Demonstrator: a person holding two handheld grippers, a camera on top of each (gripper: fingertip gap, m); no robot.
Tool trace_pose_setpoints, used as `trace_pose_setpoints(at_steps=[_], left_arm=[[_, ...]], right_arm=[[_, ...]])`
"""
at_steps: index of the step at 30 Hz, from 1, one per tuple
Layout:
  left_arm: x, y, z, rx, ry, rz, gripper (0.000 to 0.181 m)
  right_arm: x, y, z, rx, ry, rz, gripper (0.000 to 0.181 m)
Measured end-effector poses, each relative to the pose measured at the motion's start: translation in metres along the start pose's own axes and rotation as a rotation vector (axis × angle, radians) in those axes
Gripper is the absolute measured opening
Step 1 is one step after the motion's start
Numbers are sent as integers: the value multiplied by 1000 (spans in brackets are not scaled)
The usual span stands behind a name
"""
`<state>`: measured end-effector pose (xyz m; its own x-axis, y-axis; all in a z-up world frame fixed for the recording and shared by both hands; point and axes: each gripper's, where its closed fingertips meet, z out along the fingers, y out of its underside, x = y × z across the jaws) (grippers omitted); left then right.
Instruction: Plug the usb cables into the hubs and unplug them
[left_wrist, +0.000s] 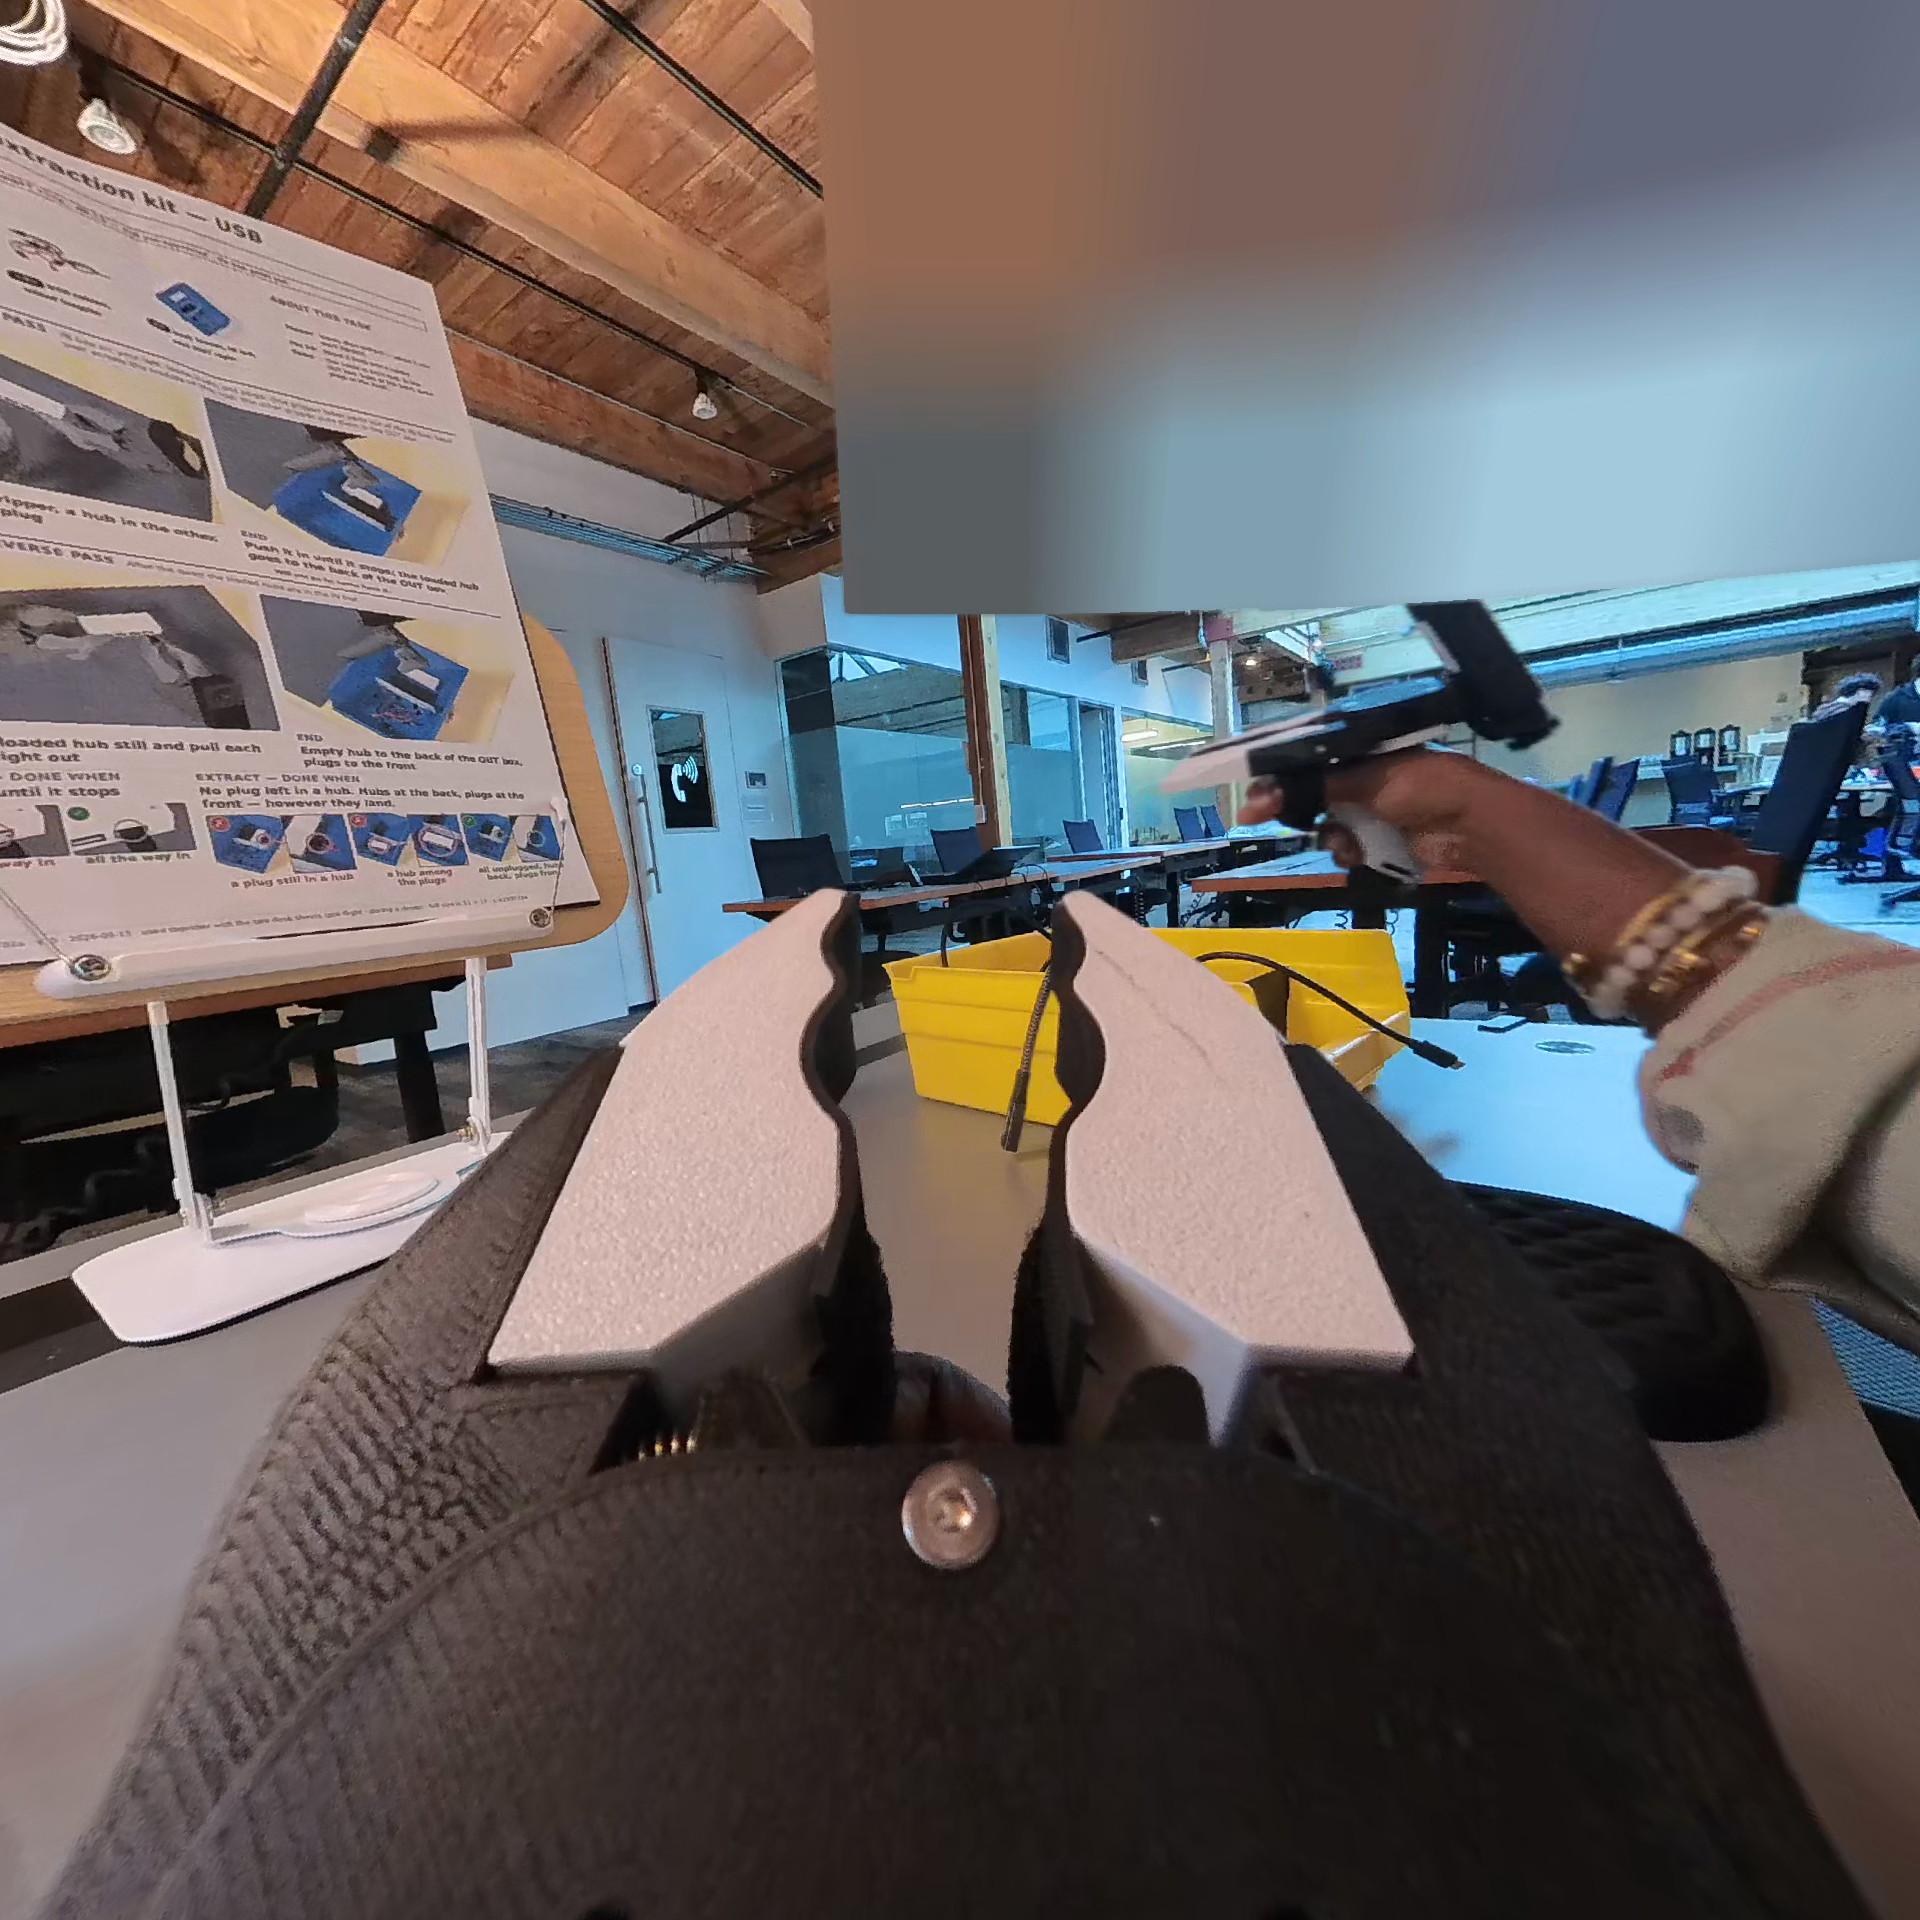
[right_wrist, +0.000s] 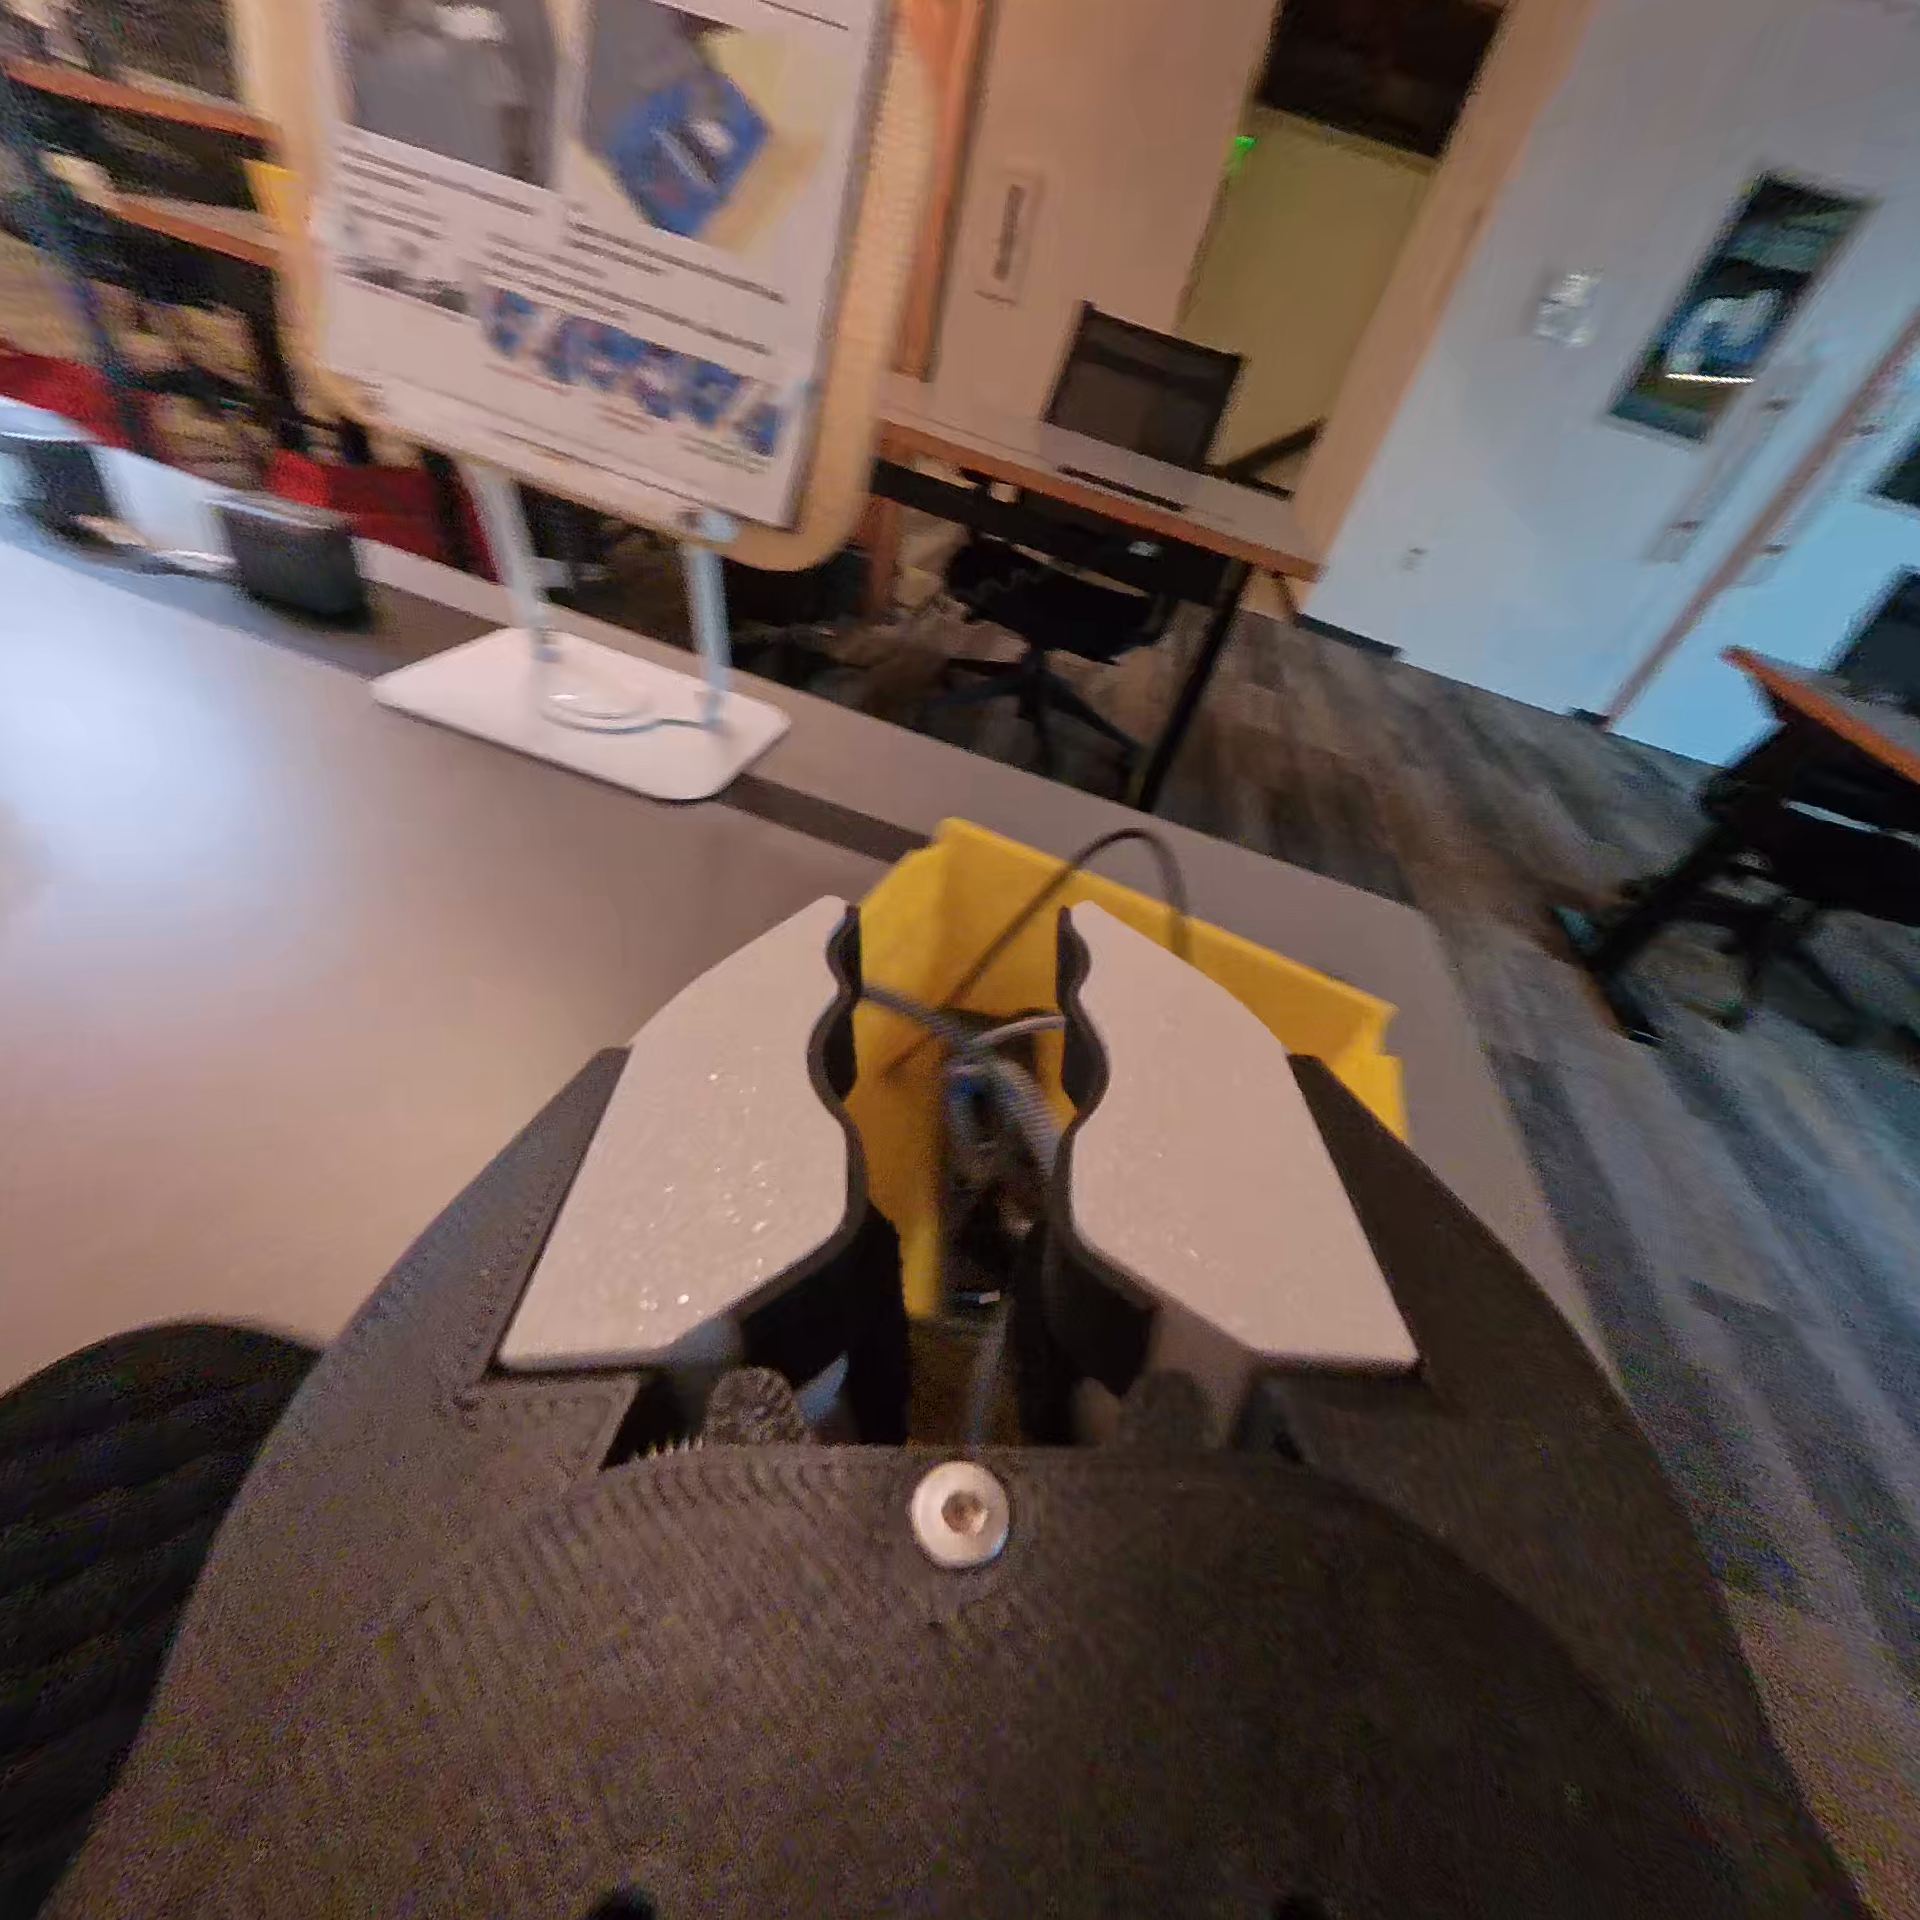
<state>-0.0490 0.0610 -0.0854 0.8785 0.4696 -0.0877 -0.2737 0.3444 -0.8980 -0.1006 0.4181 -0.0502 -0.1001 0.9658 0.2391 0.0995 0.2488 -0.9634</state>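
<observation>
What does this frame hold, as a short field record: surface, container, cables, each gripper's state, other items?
surface: grey table
container: yellow bin on the table, ahead of both grippers
cables: black cables hang over the bin's edge, one plug end dangling outside; more tangled cables lie inside the bin
hubs: none clearly visible
left gripper: open, holding nothing, low over the table
right gripper: open, holding nothing, above the bin; its view is motion-blurred
other: instruction sheet on a white stand at the table's far side

An open-plan office is shown: rows of desks (left_wrist: 1101, 868) and black chairs (left_wrist: 800, 868), glass-walled rooms (left_wrist: 894, 748), exposed timber ceiling (left_wrist: 499, 156)
</observation>
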Motion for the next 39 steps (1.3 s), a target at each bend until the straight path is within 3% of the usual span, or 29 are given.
trace_pose_setpoints(at_steps=[3,5,7,9,11,12,13,20,27,39], left_arm=[[1,0,0,-1,1,6,35],[1,1,0,-4,1,13,35],[1,2,1,-8,-3,18,36],[1,2,1,-9,-5,26,37],[2,3,1,-12,-2,31,37],[3,3,1,-15,0,33,38],[3,4,1,-19,2,35,38],[13,8,3,-45,60,26,38],[14,-3,1,7,50,81,37],[6,-62,-25,320,-50,145,29]], right_arm=[[-60,15,-18,-12,-161,38,58],[-95,45,-22,-110,-227,39,78],[-114,82,-19,-255,-216,7,86],[-116,111,-11,-363,-155,-28,77],[-121,121,-3,-405,-136,-60,39],[-120,122,2,-408,-107,-102,26],[-118,122,6,-403,-82,-163,23],[-148,112,39,-408,-72,-247,29],[-211,94,61,-351,-192,-268,34],[-350,55,75,-167,-458,-279,36]])
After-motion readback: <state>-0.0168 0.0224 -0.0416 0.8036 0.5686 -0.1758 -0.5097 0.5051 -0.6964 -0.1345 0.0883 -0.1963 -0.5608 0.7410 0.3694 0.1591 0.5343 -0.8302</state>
